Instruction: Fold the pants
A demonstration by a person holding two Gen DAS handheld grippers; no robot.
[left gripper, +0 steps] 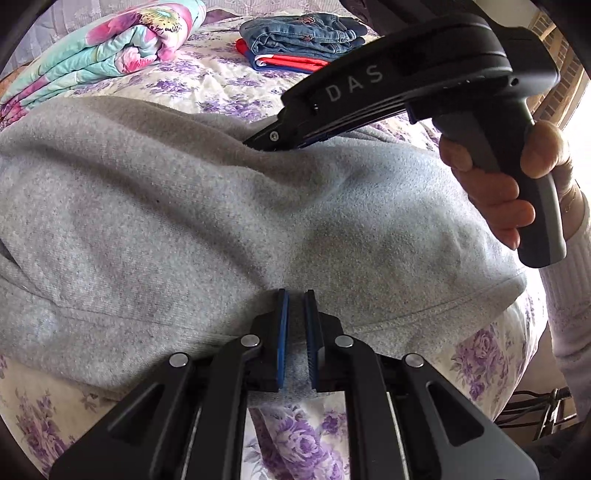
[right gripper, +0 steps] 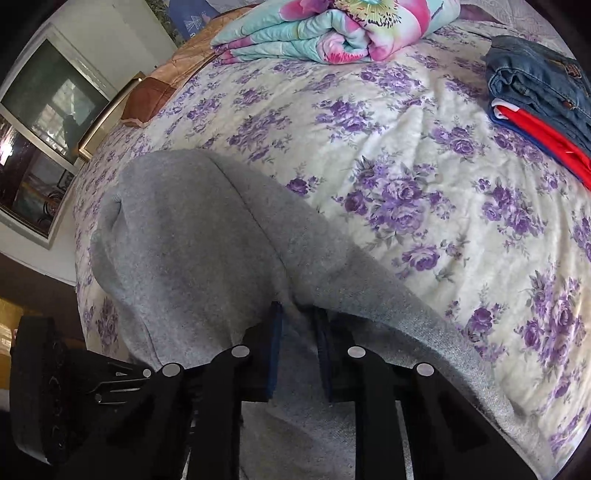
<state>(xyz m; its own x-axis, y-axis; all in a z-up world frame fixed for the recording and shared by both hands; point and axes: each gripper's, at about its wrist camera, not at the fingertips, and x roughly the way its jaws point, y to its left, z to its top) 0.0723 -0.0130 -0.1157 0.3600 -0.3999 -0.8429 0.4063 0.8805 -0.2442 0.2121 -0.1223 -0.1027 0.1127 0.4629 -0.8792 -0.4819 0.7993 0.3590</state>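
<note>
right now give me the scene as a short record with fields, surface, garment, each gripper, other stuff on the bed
surface: bed with purple floral bedspread
garment: grey pants spread across the bedspread
left gripper: shut on the near hem of the grey pants
right gripper: jaws pinching a raised fold of the grey pants, at their far edge
person: hand on the right gripper's handle
other items: folded floral quilt; folded jeans stacked on a red and blue garment

The grey fleece pants point(right gripper: 207, 236) lie across the near edge of the purple-flowered bedspread point(right gripper: 406, 147). At the far edge lies a folded floral quilt point(right gripper: 332, 33), and right of it folded denim jeans point(right gripper: 535, 81) sit on a folded red and blue garment point(right gripper: 546, 140).
</note>
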